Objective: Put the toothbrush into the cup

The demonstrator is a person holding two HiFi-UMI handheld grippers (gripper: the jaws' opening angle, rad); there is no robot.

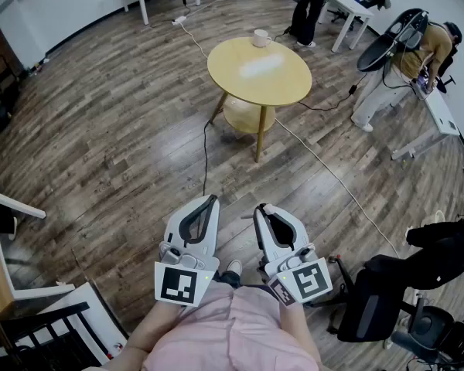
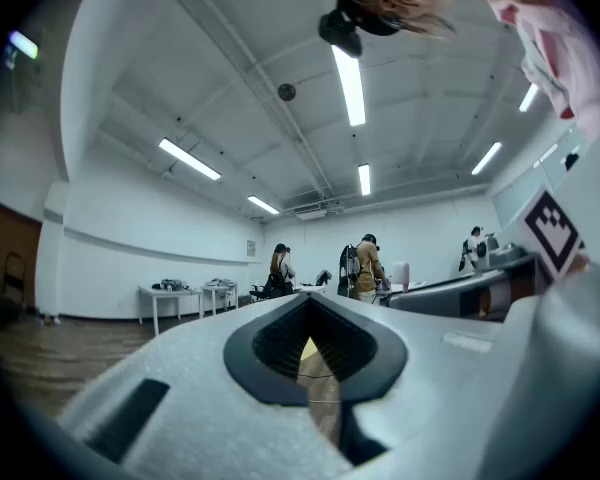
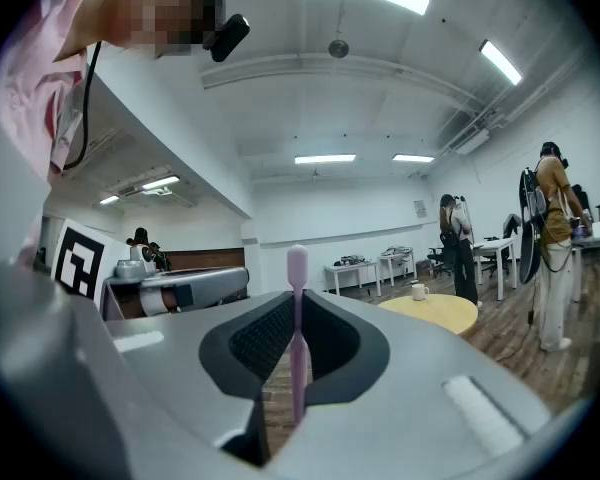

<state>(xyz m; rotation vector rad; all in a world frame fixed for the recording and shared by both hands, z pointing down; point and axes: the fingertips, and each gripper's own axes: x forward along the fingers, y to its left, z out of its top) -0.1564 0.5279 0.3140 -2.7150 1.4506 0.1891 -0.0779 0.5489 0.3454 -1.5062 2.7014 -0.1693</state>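
Bright ceiling strip lights [image 2: 348, 83], strong fisheye edge distortion

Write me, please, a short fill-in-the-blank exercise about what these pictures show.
1. The right gripper is shut on a pink ____.
2. The white cup stands on a round ____ table.
3. The left gripper has its jaws together with ____ between them.

Missing words: toothbrush; yellow; nothing.

White desks [image 1: 354, 10] and an office chair [image 1: 375, 304] mark an office-lab.
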